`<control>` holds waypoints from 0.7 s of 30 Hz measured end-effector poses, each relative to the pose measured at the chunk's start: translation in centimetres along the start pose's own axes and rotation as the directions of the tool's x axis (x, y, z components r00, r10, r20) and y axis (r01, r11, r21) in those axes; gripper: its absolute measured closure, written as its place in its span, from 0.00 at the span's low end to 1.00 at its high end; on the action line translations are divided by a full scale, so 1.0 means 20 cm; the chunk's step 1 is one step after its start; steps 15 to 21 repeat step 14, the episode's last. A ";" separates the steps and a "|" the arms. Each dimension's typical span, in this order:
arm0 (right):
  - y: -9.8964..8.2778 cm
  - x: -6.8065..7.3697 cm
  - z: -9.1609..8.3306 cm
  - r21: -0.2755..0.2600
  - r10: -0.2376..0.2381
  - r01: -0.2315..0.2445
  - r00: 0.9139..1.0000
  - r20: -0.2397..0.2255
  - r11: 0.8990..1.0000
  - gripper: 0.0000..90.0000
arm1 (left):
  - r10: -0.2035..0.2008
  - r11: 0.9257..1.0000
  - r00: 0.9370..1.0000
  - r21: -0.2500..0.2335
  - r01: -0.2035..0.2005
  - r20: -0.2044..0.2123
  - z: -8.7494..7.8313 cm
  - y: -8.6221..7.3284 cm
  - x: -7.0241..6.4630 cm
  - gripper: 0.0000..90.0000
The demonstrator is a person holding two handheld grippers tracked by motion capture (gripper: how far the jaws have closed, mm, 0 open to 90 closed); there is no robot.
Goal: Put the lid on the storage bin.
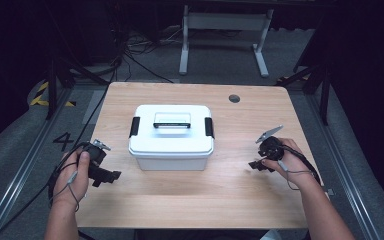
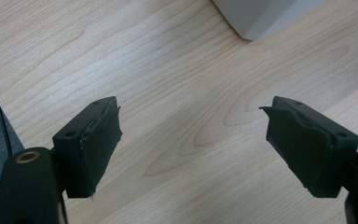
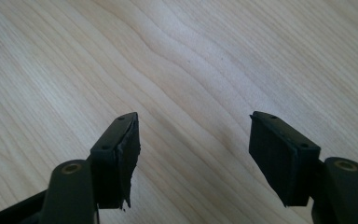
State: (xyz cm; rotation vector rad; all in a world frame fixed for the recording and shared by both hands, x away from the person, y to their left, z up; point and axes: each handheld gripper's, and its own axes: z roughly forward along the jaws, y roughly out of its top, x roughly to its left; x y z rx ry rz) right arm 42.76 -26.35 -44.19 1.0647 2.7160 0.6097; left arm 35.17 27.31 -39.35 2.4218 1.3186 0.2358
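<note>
Centrally on the wooden tabletop (image 1: pixel 230 190) sits a white lidded box (image 1: pixel 171 136) with black side latches and a black-trimmed handle on top. Both tools hang over bare wood, jaws spread wide and holding nothing: the left tool (image 1: pixel 111 176) just beside the box's near left corner, the right tool (image 1: pixel 256 165) farther off to its right.

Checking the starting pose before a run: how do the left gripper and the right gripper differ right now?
The left gripper sits near the table's left edge, close to the white box; the right gripper hovers farther from the box on its other side. The left gripper view catches a corner of the box; the right gripper view has bare wood ahead. Both have jaws wide apart, holding nothing.
</note>
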 end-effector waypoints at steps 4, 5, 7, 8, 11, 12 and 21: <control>-0.02 0.00 0.02 0.023 0.004 -0.004 1.000 -0.005 1.000 0.35 | -0.002 1.000 1.000 0.004 0.002 -0.002 0.00 0.01 0.00 0.20; -0.02 0.00 0.02 0.030 0.001 -0.001 1.000 0.001 1.000 0.35 | -0.002 1.000 1.000 0.004 0.002 -0.002 0.00 0.01 0.00 0.20; -0.03 0.01 0.03 0.036 -0.001 0.001 1.000 0.004 0.999 0.35 | 0.007 1.000 1.000 0.010 -0.007 -0.010 0.01 0.01 0.01 0.20; -0.03 0.00 0.03 0.039 -0.005 0.005 1.000 0.006 0.999 0.34 | -0.004 1.000 1.000 0.012 0.004 -0.010 0.01 0.01 0.00 0.20; -0.03 0.00 0.03 0.044 -0.005 0.004 1.000 0.011 0.999 0.33 | -0.010 1.000 1.000 0.026 0.010 -0.009 0.02 0.02 0.01 0.20; -0.04 0.00 0.03 0.041 -0.005 0.004 1.000 0.013 0.999 0.33 | -0.021 0.999 1.000 0.029 0.021 -0.008 0.02 0.02 0.01 0.20; -0.04 0.00 0.04 0.038 -0.005 0.005 1.000 0.022 0.999 0.33 | -0.035 0.999 0.999 0.041 0.036 -0.013 0.03 0.02 0.02 0.20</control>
